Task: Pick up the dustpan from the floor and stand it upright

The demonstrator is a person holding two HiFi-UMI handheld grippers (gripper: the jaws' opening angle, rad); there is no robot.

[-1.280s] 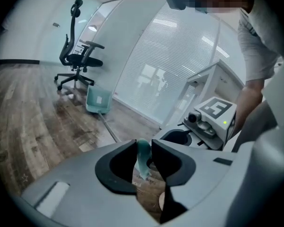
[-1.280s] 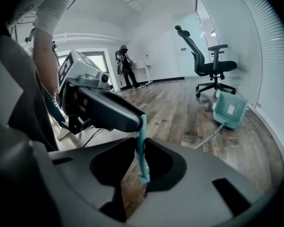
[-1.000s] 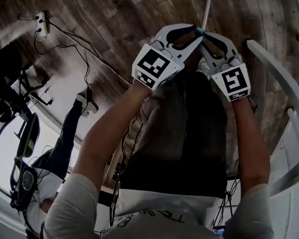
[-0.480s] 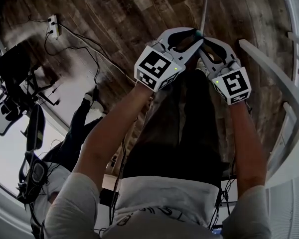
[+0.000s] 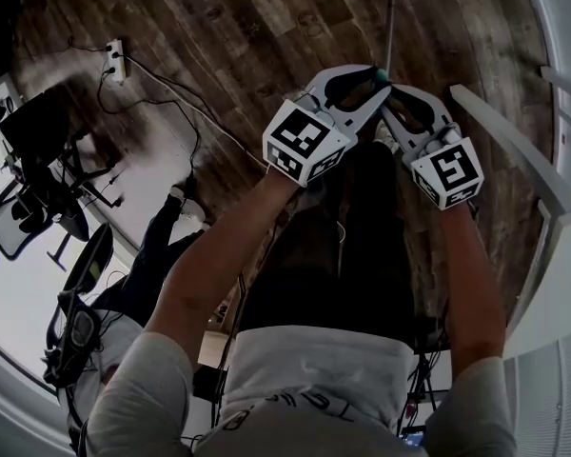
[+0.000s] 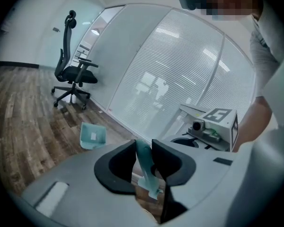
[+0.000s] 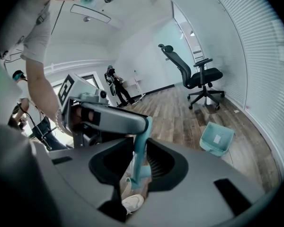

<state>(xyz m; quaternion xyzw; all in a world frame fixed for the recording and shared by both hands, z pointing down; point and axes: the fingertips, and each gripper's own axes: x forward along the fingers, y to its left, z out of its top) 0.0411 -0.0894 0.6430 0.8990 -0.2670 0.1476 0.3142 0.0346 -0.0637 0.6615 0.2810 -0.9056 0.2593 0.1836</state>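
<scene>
Head view: both tools meet at the near end of the dustpan, on its teal handle, in front of the person's legs. The left tool comes in from the left and the right tool from the right. Their tips cross at the handle, with the left tips slightly farther along it. A thin pole runs from the handle straight to the far edge of the view, over the wood floor. A teal sliver at that edge is likely the pan.

Left gripper view: the jaws are narrow and clamped on the handle, pads against both sides. The pan rests on the floor, far and left of the jaws, near the glass wall.

Right gripper view: the handle sits between the jaws and both pads look in contact. The jaws have just been opening, yet the handle is not free of them. Here the pan shows far and to the right. A shoe shows below the handle end.

Key relation: the long axis runs near to far, handle end high at the tools, pan end low and far on the floor. Both tools are at the same end, and neither is nearer the pan.

Judgement: the dustpan is raised by the handle but not yet upright. Next, the handle end needs to go far and up until the pole stands over the pan. Risk: the loosening right hold could let the pole swing.
</scene>
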